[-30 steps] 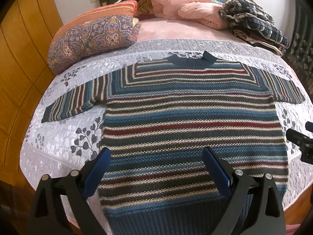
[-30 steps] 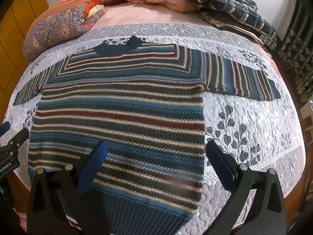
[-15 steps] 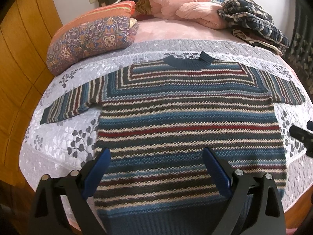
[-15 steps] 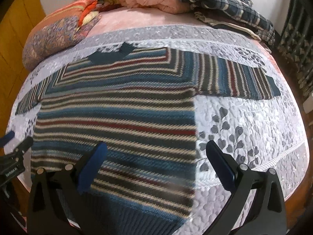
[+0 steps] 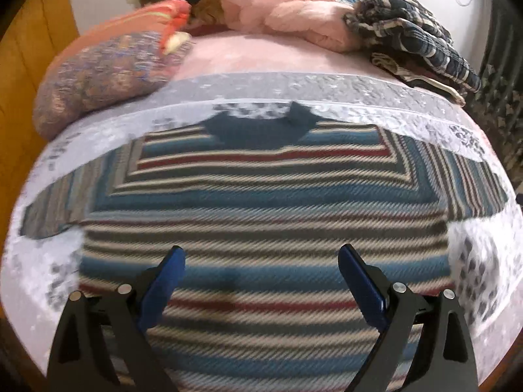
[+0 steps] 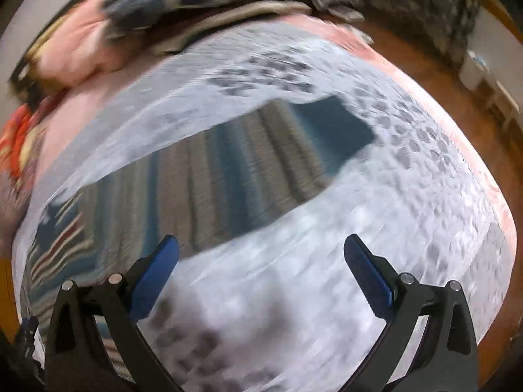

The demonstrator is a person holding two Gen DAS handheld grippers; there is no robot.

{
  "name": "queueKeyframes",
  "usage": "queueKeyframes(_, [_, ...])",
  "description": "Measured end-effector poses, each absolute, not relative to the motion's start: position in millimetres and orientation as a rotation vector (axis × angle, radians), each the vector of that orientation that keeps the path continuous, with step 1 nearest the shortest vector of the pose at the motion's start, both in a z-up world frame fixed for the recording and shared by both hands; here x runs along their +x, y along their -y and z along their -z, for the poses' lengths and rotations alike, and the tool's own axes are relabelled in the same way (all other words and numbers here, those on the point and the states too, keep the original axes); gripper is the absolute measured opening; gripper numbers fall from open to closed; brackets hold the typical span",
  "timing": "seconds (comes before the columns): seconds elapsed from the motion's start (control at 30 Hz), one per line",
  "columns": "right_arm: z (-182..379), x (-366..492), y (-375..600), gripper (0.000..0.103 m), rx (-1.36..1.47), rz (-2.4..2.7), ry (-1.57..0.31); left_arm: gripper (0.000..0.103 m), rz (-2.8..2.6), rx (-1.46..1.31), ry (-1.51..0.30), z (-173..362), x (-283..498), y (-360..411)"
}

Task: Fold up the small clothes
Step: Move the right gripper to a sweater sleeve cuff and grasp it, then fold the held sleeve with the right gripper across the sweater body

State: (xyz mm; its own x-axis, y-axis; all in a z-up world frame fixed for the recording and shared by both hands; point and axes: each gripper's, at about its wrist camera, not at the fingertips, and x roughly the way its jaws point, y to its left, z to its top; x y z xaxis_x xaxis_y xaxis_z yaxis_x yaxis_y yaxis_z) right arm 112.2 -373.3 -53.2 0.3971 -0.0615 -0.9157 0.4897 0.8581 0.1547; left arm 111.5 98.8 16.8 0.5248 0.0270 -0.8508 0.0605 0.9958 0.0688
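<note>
Sweater (image 5: 261, 228) flat on bed (image 6: 408, 196), unfolded. Left gripper (image 5: 261, 268) and right gripper (image 6: 261, 261): jaws wide apart, empty. Right sleeve (image 6: 245, 163) probably next: needs cuff pinched, folded inward.

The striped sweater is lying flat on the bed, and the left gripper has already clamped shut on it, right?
Not quite. The striped sweater does lie flat on the bed, but the left gripper is open, holding nothing, as the left wrist view shows.
</note>
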Motion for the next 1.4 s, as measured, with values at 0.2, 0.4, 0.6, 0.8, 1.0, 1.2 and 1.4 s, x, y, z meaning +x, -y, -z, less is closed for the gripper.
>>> queueKeyframes(0.2, [96,138,459,0.094,0.549,0.395,-1.148,0.095,0.049,0.066,-1.006,4,159,-60])
queueKeyframes(0.4, [130,154,484,0.074,0.652,0.377,-1.174,0.095,0.050,0.052,-1.006,19,175,-46])
queueKeyframes(0.6, [130,167,487,0.054,0.634,0.368,-1.145,0.095,0.025,0.078,-1.013,31,178,-49])
queueKeyframes(0.8, [116,170,473,0.014,0.601,0.335,-1.074,0.095,0.010,0.066,-1.011,31,178,-59])
queueKeyframes(1.0, [75,166,431,0.011,0.447,0.352,-1.001,0.094,-0.012,0.039,-1.008,23,180,-82])
queueKeyframes(1.2, [44,166,370,0.011,0.376,0.287,-0.951,0.094,-0.018,0.024,-1.013,18,179,-101])
queueKeyframes(1.4, [21,175,284,0.010,0.249,0.159,-0.922,0.094,-0.014,0.000,-1.027,15,180,-123])
